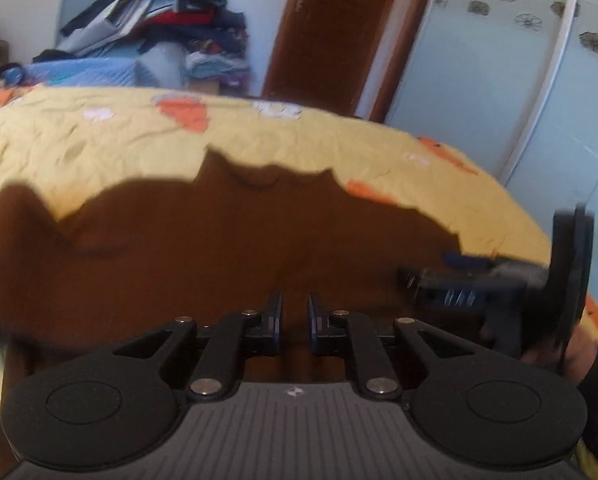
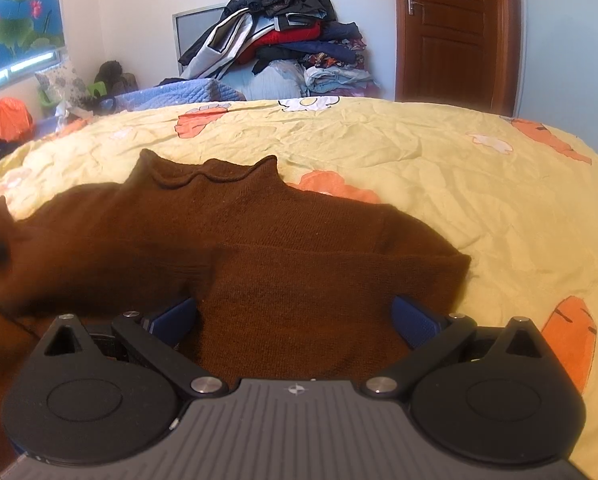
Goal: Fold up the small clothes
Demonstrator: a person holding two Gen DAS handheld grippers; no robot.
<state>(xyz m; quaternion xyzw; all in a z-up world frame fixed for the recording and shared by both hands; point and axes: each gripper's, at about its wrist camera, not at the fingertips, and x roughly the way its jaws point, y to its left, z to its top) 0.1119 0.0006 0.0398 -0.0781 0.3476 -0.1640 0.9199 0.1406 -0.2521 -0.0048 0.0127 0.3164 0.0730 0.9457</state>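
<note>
A brown knit sweater (image 2: 259,232) lies flat on the yellow bedspread (image 2: 479,184), collar toward the far side and its right side folded inward. My right gripper (image 2: 295,316) stands open over that folded part, blue pads (image 2: 415,320) wide apart and resting on the knit. It also shows at the right of the left wrist view, as the right gripper (image 1: 427,270). My left gripper (image 1: 295,304) hovers over the sweater (image 1: 219,248), jaws nearly together with brown knit in the narrow gap. The sweater's left sleeve (image 2: 3,240) is blurred and raised.
A tall pile of clothes (image 2: 283,40) and folded blue bedding (image 2: 179,92) stand beyond the bed's far edge. A wooden door (image 2: 451,28) is at the back right, and a pale wardrobe (image 1: 519,92) runs along the right. A hand (image 1: 575,352) holds the right gripper.
</note>
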